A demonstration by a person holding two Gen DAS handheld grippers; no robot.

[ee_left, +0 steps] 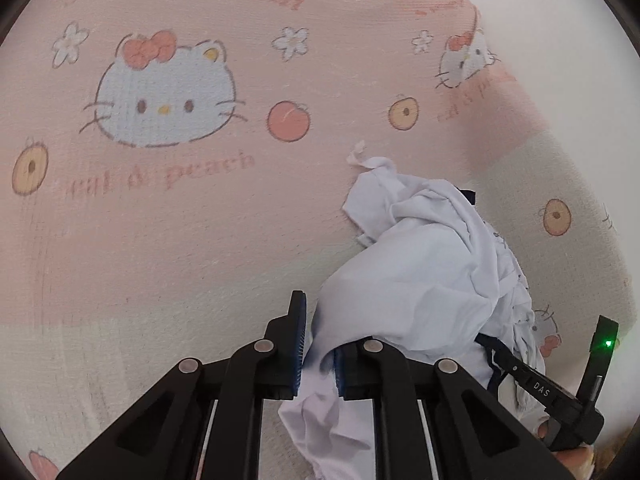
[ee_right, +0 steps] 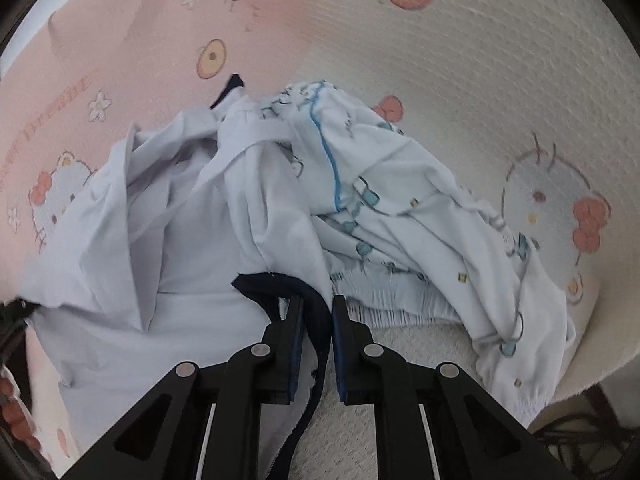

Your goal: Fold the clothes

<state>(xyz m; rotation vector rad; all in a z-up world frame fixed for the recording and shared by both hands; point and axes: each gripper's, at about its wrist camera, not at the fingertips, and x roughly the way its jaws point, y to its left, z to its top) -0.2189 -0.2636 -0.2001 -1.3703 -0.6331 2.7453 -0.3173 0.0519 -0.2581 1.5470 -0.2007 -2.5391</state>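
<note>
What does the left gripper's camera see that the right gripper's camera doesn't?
Only the left wrist view shows the "cat & peach" lettering and the right gripper. Only the right wrist view shows the patterned garment with blue trim. Both show the white shirt, its navy collar and the pink cat blanket.

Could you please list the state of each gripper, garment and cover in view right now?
left gripper: shut on the white shirt's cloth.
right gripper: shut on the shirt's navy trim.
white shirt: crumpled, unfolded, held by both grippers.
patterned garment: crumpled, unfolded, lying beside the shirt.
printed blanket: spread flat beneath the clothes.
</note>
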